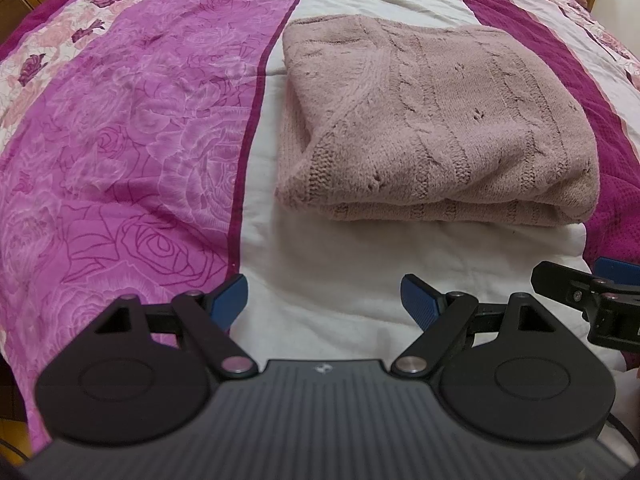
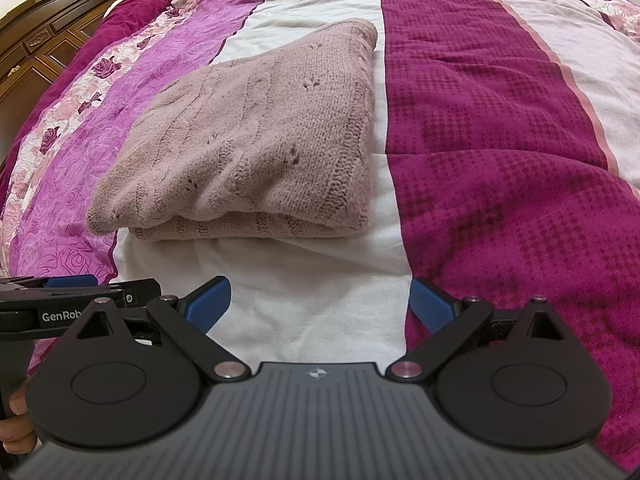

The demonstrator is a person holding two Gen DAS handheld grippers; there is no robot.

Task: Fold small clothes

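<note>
A dusty pink knitted sweater [image 1: 436, 120] lies folded into a thick rectangle on the white stripe of the bed cover; it also shows in the right wrist view [image 2: 248, 140]. My left gripper [image 1: 324, 300] is open and empty, held above the white stripe a little short of the sweater's near edge. My right gripper [image 2: 320, 304] is open and empty, also short of the sweater and to its right. The right gripper also shows at the right edge of the left wrist view [image 1: 592, 292]. The left gripper also shows at the left edge of the right wrist view [image 2: 80, 296].
The bed cover has pink rose stripes [image 1: 120, 140], a white middle stripe [image 1: 340, 260] and a dark magenta checked stripe [image 2: 500, 160]. A dark wooden headboard or cabinet [image 2: 48, 40] stands at the far left. A magenta pillow [image 2: 136, 4] lies near it.
</note>
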